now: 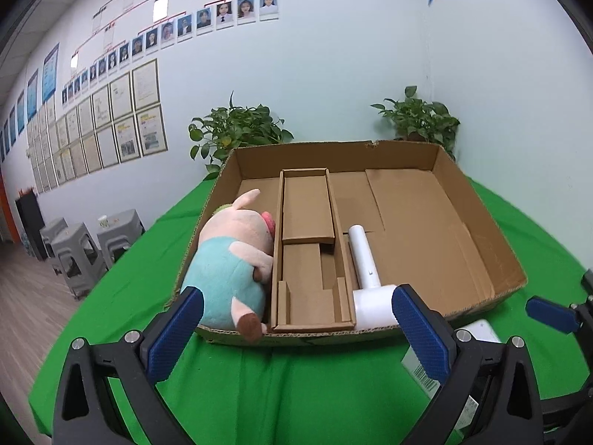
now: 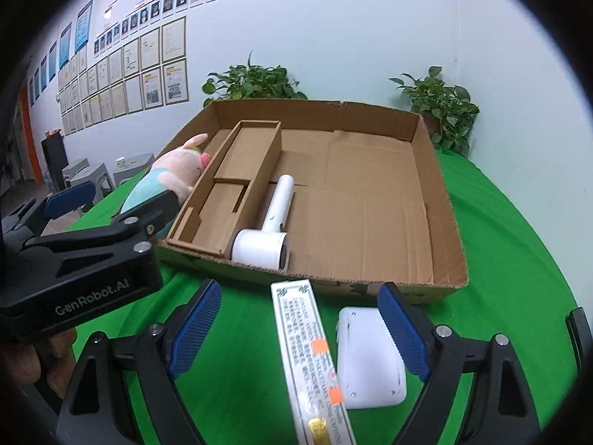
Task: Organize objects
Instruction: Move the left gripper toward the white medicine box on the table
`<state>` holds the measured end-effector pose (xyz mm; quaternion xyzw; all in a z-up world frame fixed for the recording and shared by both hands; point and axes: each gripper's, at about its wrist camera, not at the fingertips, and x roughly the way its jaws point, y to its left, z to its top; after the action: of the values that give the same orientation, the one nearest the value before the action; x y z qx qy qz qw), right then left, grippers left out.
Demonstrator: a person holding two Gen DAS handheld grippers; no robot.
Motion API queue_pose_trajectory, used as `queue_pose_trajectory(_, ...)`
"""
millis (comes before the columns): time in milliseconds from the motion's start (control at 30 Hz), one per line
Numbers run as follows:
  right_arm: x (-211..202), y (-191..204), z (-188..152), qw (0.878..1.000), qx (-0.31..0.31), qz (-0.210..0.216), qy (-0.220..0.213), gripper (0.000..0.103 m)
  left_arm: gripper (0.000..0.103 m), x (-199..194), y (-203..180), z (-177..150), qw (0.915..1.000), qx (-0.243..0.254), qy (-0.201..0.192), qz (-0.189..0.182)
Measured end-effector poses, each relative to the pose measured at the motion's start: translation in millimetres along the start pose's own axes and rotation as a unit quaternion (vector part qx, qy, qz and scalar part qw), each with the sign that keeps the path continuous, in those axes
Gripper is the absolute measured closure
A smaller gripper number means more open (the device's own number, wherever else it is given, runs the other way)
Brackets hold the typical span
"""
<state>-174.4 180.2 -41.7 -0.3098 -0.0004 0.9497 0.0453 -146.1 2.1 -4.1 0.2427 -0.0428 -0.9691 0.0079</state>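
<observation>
**Open carton holds three things; two more lie outside it**

A green-covered table [image 1: 259, 389] fills the lower half of both views. On it sits a wide, shallow cardboard carton [image 1: 478, 218], open on top. Inside, along its left wall in the left wrist view, lies a plush pig [image 1: 229, 259] in a teal shirt, snout toward the far end. Just right of it stands a narrow cardboard insert tray [image 1: 307, 207], divided into compartments that look bare. Against the tray's right side lies a white hair dryer [image 2: 272, 222], handle pointing to the far wall, barrel at the near wall. The carton's right half is bare cardboard.

Outside, at the bottom centre of the right wrist view, a long printed box [image 2: 311, 352] and a white flat device [image 2: 367, 359] lie side by side on the cloth.

The left gripper [image 1: 296, 330] is spread wide, nothing between its pads. The right gripper [image 2: 300, 330] is also spread, straddling the box and device without pressing them.
</observation>
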Motion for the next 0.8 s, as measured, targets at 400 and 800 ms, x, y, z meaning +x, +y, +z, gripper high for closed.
queue_pose_trajectory(400,-3.1,0.4,-5.4,1.000,0.011,-0.007,-0.006,0.016,0.000,-3.8,-2.8,-6.9,0.9999,0.002,0.017,0.002)
queue_pose_trajectory(800,-5.2,9.9,-8.6,1.000,0.000,0.008,-0.008,0.016,0.000,-9.6,2.4,-8.5,0.9997,-0.004,0.022,-0.007)
